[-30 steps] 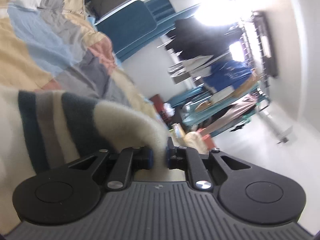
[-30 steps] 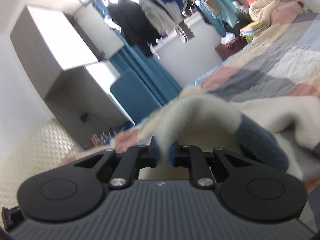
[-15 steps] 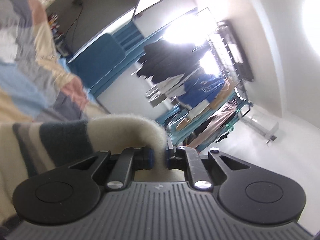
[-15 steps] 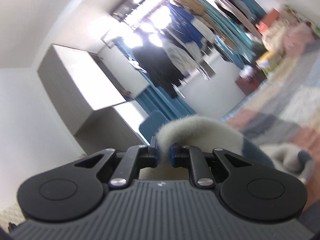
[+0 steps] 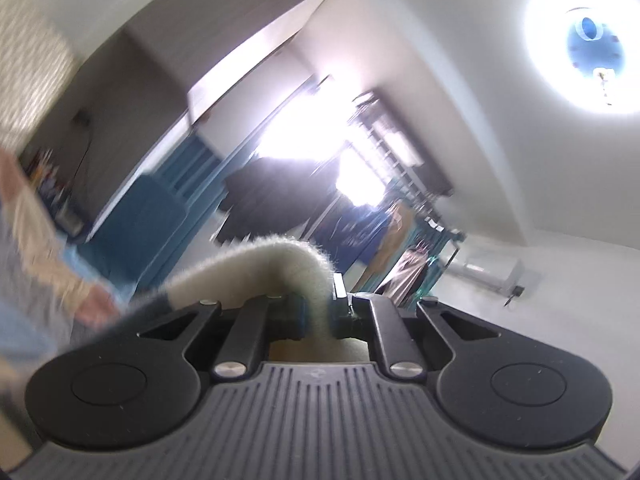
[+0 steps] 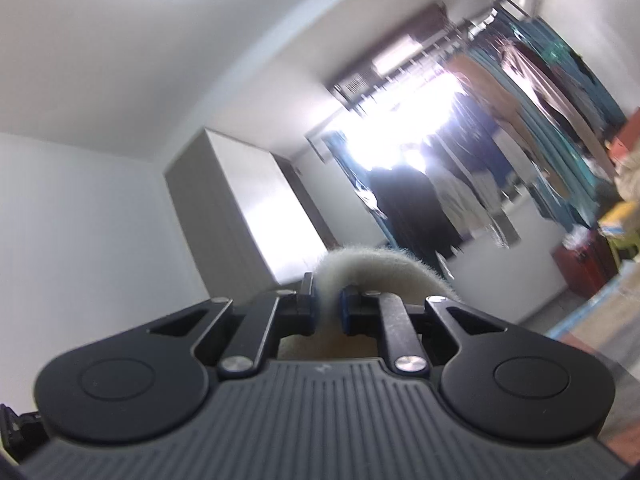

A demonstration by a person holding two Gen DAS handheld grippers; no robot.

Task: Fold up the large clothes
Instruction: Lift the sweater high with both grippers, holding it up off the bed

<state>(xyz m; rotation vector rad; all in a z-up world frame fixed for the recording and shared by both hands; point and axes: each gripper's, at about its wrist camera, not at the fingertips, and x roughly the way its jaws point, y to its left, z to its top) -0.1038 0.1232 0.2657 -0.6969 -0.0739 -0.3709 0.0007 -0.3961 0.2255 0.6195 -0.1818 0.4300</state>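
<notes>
Cream fleece garment (image 5: 280,264) pinched at one edge between jaws of left gripper (image 5: 320,312); cloth arcs over jaw tips, trails down left, darker band showing low. Right gripper (image 6: 326,306) jaws likewise clamped on cream fleece (image 6: 380,270). Both cameras tilt up toward ceiling, wardrobe (image 6: 240,208), clothes rack (image 6: 540,92); bed (image 5: 44,280) only blurred sliver at left. Judgement: garment lifted clear by two points, early stage. No fold visible yet; spreading, laying flat, all folds remain.
</notes>
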